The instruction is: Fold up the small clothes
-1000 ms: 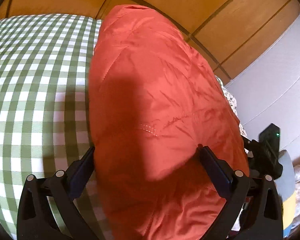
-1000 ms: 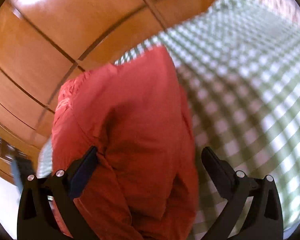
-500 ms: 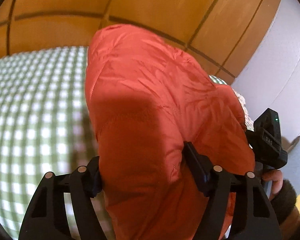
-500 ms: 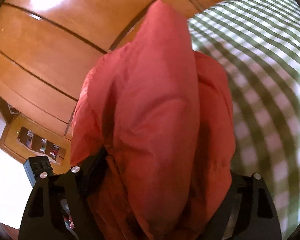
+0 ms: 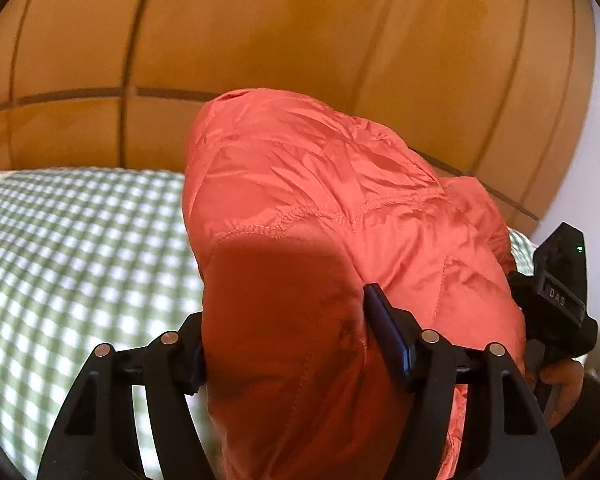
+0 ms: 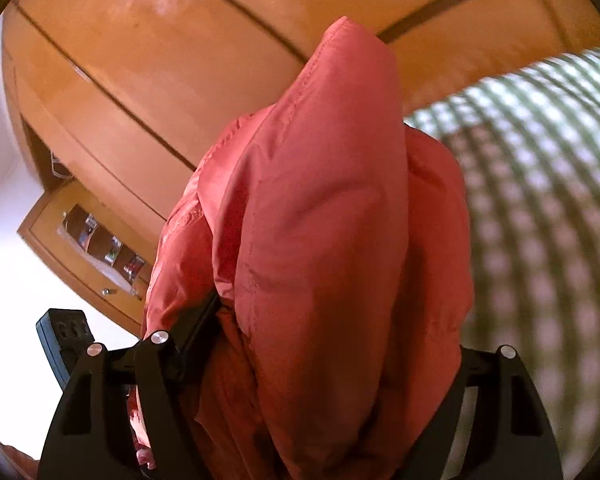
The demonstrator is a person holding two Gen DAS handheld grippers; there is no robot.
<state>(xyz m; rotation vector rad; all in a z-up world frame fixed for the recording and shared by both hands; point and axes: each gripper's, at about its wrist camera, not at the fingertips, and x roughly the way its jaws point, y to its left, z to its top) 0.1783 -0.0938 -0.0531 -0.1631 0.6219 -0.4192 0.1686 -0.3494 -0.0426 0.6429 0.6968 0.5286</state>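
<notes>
A small red-orange quilted jacket [image 5: 320,208] is bunched up and lifted off the green-and-white checked bedcover [image 5: 80,248]. My left gripper [image 5: 288,336] is shut on the jacket's near edge, with fabric bulging between and over its jaws. My right gripper [image 6: 332,340] is shut on another part of the same jacket [image 6: 324,220], which hangs in thick folds and hides its right finger. The right gripper's black body [image 5: 556,292] and the person's hand show at the right edge of the left wrist view.
A glossy wooden headboard or panelled wall [image 5: 260,32] rises behind the bed. A wooden shelf unit with small items [image 6: 96,240] and a white wall lie to the left in the right wrist view. The checked bedcover [image 6: 540,184] spreads to the right there.
Both grippers closed on the jacket and raised it off the bed; the views tilted up towards the wooden wall, and the jacket bunched into a thicker bundle.
</notes>
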